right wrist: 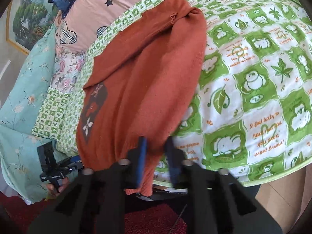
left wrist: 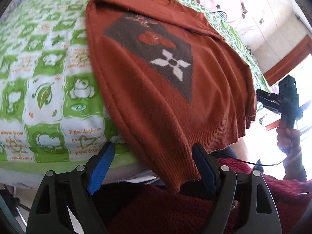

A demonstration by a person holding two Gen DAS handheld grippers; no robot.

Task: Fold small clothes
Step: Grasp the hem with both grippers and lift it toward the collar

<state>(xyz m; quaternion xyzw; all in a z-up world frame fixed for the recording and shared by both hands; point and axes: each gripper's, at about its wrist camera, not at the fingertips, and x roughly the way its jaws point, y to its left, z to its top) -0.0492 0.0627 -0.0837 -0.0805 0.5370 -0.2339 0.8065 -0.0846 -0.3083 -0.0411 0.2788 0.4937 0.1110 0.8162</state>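
At the near edge of the bed, the rust-orange sweater [left wrist: 156,97] lies on a green-checked bedspread [left wrist: 48,78], its ribbed hem hanging over the edge. The left gripper [left wrist: 154,148] has its fingers spread wide on either side of one hem corner. The right gripper [right wrist: 156,142], blurred, has its fingers closed on the hem's other end. The sweater's long axis runs from the hem away towards the neck. Orange writing [right wrist: 267,130] on the bedspread reads "I feel lucky to have met you".
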